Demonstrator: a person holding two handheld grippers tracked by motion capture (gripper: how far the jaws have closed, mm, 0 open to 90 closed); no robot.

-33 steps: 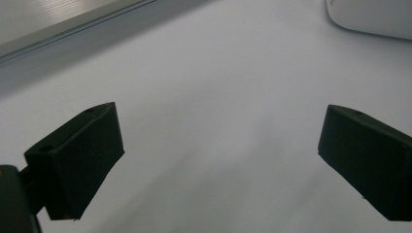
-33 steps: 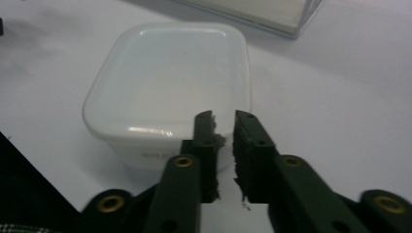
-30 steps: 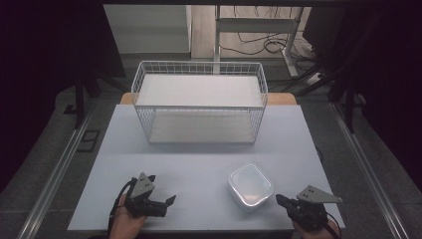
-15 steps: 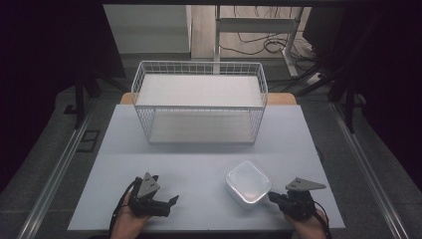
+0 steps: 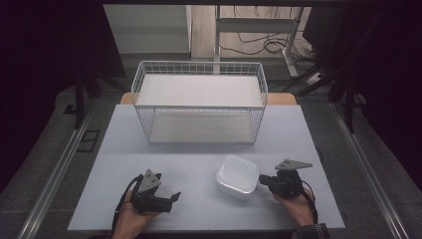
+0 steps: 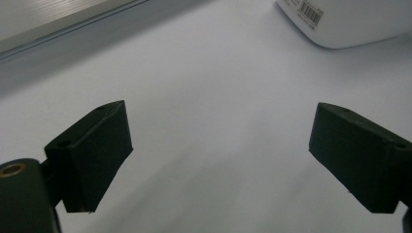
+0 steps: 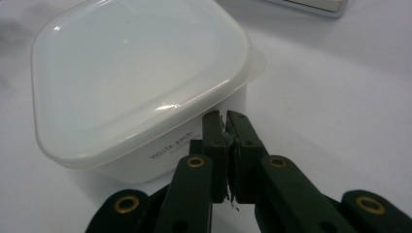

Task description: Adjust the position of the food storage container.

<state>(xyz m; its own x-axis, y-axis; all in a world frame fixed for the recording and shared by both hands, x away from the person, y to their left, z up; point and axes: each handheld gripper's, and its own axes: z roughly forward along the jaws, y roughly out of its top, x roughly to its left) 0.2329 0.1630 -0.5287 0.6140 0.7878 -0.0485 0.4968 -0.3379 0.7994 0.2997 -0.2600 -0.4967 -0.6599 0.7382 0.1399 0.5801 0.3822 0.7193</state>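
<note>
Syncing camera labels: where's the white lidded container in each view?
High view: white lidded container sits on the table, lower right of centre, just left of the right claw.
Left gripper view: its corner with the barcode label is at the top right.
Right gripper view: upper left, large, at the shut jaw tips.
Shared landmark: the pale table surface.

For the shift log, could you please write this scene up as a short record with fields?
table: white top
basket: white wire, far middle of the table, upright
box: white, lidded, near right, barcode label on one side
right gripper: jaws shut, tips at the box's right side; contact unclear
left gripper: jaws open, nothing between them, low over bare table left of the box
</note>
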